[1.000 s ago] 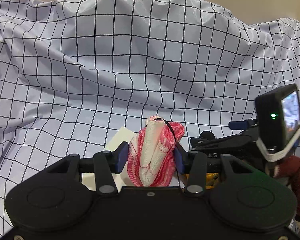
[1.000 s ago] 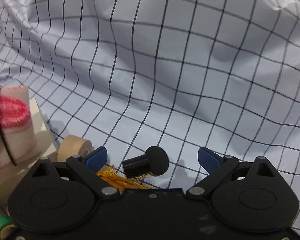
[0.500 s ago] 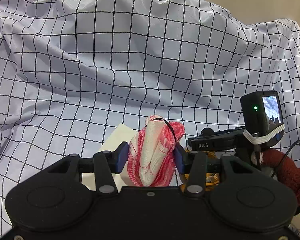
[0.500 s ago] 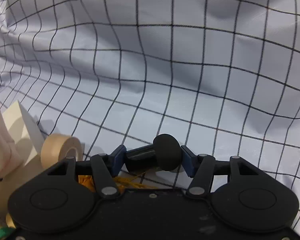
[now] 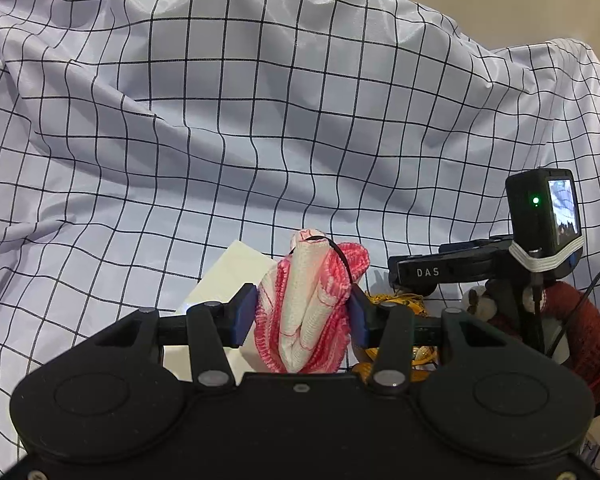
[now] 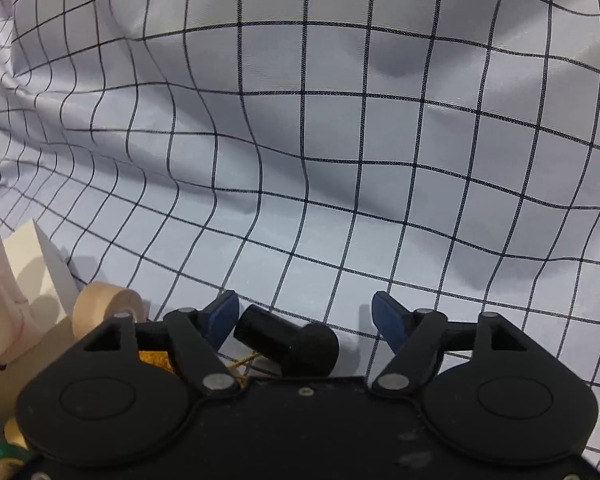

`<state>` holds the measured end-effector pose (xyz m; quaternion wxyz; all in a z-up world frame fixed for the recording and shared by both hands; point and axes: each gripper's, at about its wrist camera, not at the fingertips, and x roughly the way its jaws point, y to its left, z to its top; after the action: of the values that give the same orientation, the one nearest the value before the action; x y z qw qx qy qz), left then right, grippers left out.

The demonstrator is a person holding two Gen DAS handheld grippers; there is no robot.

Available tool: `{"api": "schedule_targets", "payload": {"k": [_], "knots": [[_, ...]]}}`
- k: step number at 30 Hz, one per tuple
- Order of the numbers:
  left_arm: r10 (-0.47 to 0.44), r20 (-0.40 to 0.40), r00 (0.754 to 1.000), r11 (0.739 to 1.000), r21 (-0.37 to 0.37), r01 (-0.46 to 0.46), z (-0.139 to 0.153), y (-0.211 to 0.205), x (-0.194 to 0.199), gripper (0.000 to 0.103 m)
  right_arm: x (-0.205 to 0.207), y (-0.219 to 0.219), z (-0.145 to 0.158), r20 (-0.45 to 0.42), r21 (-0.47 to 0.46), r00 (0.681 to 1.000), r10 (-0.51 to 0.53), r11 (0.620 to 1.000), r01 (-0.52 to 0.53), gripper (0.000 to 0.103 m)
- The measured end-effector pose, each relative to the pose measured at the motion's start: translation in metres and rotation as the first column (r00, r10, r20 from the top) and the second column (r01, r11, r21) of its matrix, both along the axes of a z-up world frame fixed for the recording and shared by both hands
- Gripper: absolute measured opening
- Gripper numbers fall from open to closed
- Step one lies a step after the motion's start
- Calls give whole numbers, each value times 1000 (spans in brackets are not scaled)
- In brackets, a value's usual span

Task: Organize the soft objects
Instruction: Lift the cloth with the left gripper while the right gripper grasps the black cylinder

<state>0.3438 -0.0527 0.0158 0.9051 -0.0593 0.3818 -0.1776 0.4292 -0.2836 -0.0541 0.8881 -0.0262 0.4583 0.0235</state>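
Observation:
A rolled red-and-white cloth (image 5: 308, 280), bound by a thin black band, stands upright between the blue pads of my left gripper (image 5: 302, 306), which is shut on it. In the right wrist view a black cylinder with a rounded foam-like head (image 6: 288, 340) lies between the fingers of my right gripper (image 6: 304, 312). Its jaws are opening: the cylinder rests near the left pad, and the right pad stands clear of it. The right gripper's body and camera (image 5: 540, 216) show at the right of the left wrist view.
A wrinkled white sheet with a black grid (image 5: 260, 120) covers the surface and rises behind. A white box (image 5: 236, 272), a tan tape roll (image 6: 104, 304), yellow cord (image 6: 152, 360) and a dark red knitted item (image 5: 580, 320) crowd the near side.
The right gripper's jaws closed around the black cylinder and have parted again, and that gripper has shifted sideways. The left gripper keeps the rolled cloth in place.

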Motion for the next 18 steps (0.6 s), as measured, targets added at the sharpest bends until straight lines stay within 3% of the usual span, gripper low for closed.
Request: {"api": "schedule_targets", "payload": {"k": [8, 18], "knots": [[-5, -2, 1000, 1000, 1, 5, -1, 0, -1, 47, -1, 7, -15, -86, 3, 993, -78, 997, 79, 76], [-1, -3, 1000, 1000, -9, 1, -2, 3, 1, 48, -12, -6, -4, -66, 78, 988, -139, 986, 144, 82]]}}
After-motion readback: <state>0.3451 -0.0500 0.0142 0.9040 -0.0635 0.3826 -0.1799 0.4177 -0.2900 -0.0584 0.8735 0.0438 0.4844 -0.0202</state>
